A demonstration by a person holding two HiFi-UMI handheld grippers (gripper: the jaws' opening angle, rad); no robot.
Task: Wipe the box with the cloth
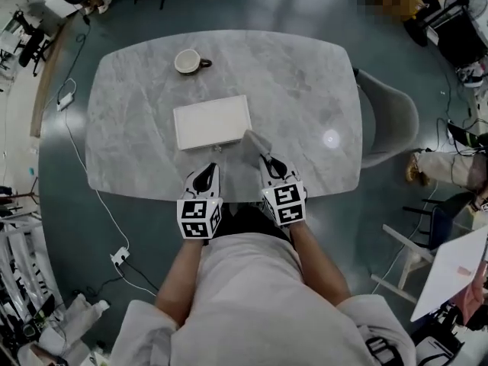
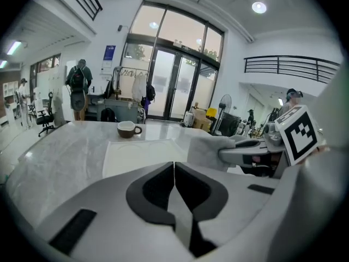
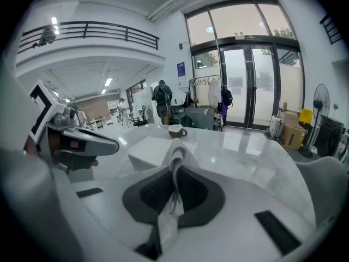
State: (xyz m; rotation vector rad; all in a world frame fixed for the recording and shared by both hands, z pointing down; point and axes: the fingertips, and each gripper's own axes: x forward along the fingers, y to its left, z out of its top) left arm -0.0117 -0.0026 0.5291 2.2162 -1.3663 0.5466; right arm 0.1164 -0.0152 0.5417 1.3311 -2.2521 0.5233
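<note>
Now my right gripper (image 3: pixel 174 173) pinches the cloth (image 3: pixel 175 156); my left gripper (image 2: pixel 174 168) is closed and empty.
The right jaws clamp a fold of the grey cloth, whose free end stands up just beside the near right corner of the white box (image 1: pixel 212 122). The left jaws meet with nothing between them, over the table's (image 1: pixel 305 90) near edge, just short of the box. A brown cup (image 1: pixel 187 61) sits beyond, well apart.
</note>
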